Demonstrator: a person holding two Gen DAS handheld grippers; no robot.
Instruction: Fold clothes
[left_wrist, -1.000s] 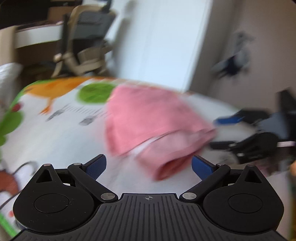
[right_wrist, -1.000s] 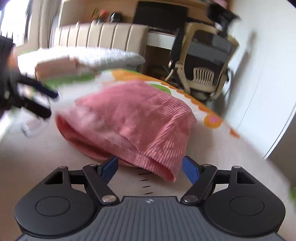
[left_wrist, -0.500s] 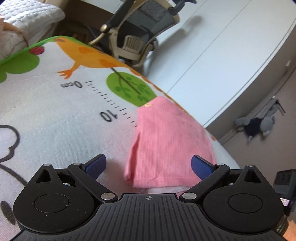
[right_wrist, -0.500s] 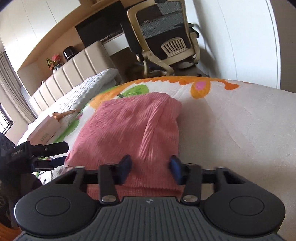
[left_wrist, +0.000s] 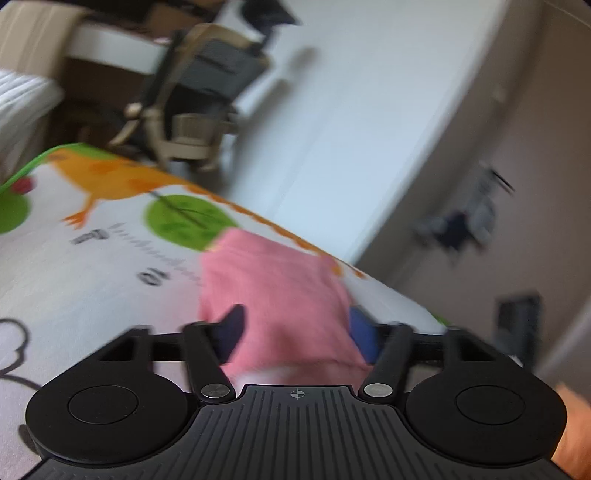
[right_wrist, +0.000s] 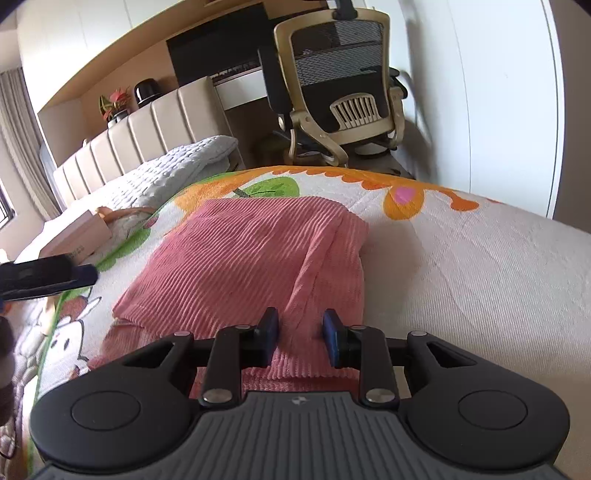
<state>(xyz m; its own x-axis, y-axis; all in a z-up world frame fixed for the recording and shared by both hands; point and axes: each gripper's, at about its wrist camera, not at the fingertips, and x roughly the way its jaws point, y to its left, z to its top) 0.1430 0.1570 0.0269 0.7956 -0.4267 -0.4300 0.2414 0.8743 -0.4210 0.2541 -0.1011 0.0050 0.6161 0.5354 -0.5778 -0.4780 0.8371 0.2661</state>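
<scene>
Mesh office chair (right_wrist: 340, 88) by white wardrobe doors (right_wrist: 491, 92) — padded beige headboard (right_wrist: 147, 133) left.

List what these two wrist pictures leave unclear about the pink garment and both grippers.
- Left wrist view: motion blur hides whether the left gripper pinches the pink garment.
- Right wrist view: the garment's near hem lies behind the right gripper; contact unclear.
- Garment type: folded, unreadable.

We see a pink ribbed garment (right_wrist: 251, 254) lying folded into a rough rectangle on the printed bedspread (right_wrist: 480, 258), its near edge bunched, a raised crease running lengthwise.
</scene>
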